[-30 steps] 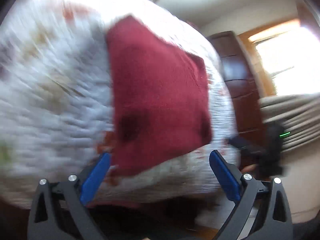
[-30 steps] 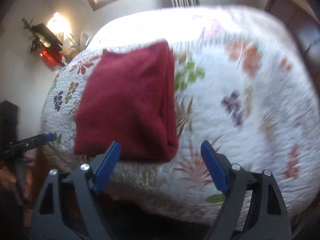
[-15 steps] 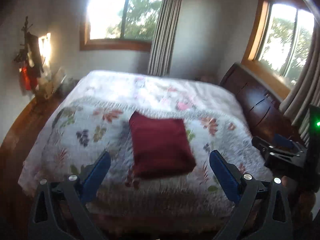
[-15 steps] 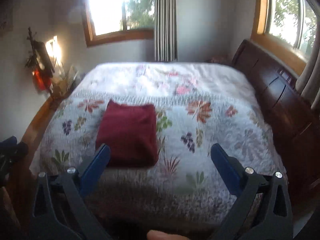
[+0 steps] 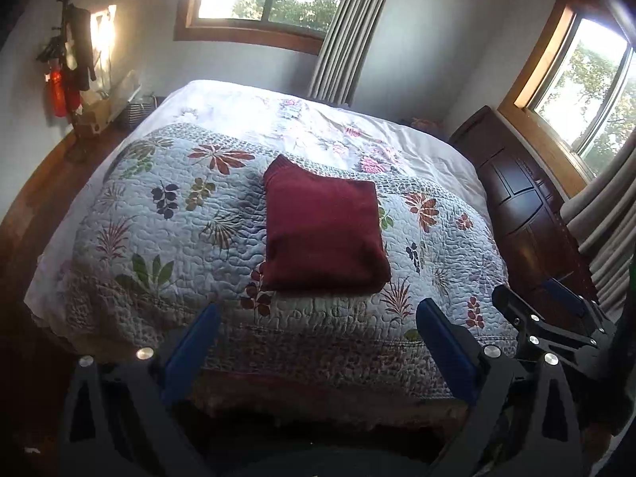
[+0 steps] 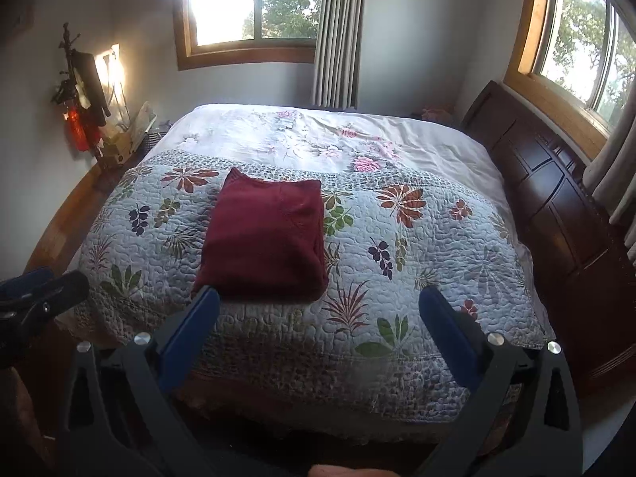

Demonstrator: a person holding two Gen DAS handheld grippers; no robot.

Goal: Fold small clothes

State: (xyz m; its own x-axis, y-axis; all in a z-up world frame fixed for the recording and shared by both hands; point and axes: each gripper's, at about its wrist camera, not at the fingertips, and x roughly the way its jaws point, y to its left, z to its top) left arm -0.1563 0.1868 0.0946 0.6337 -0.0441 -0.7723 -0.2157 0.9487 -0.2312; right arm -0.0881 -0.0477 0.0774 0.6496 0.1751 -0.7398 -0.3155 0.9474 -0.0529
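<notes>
A: Fingers first. Left gripper (image 5: 316, 326) had both blue fingers (image 5: 190, 348) spread wide, nothing between them. Right gripper (image 6: 318, 314) was the same, blue fingers (image 6: 447, 332) wide apart and empty.

B: Where was the garment?

A: The folded dark red garment (image 5: 324, 234) lay flat on the floral quilt (image 5: 171, 234), centre of the left wrist frame, well above the fingertips. In the right wrist frame the garment (image 6: 264, 238) sat left of centre, with its near edge just behind the left fingertip (overlap in the picture only, contact not evident).

B: Shape of the fold?

A: A rough rectangle, edges fairly even, the far left corner poking up a bit.

B: Were the grippers visible to each other?

A: Yes. The right gripper showed at the lower right of the left wrist frame (image 5: 552, 318), and the left gripper at the left edge of the right wrist frame (image 6: 35, 290). Both sat off the near edge of the bed.

B: Anything else?

A: A dark wooden headboard (image 6: 556, 198) at the right, windows (image 6: 246, 4) at the top, a grey curtain (image 6: 338, 31) at top centre, and a white flowered sheet (image 6: 318, 135) beyond the quilt. A bit of skin (image 6: 342, 471) showed at the bottom edge of the right wrist frame (too little to say more).
</notes>
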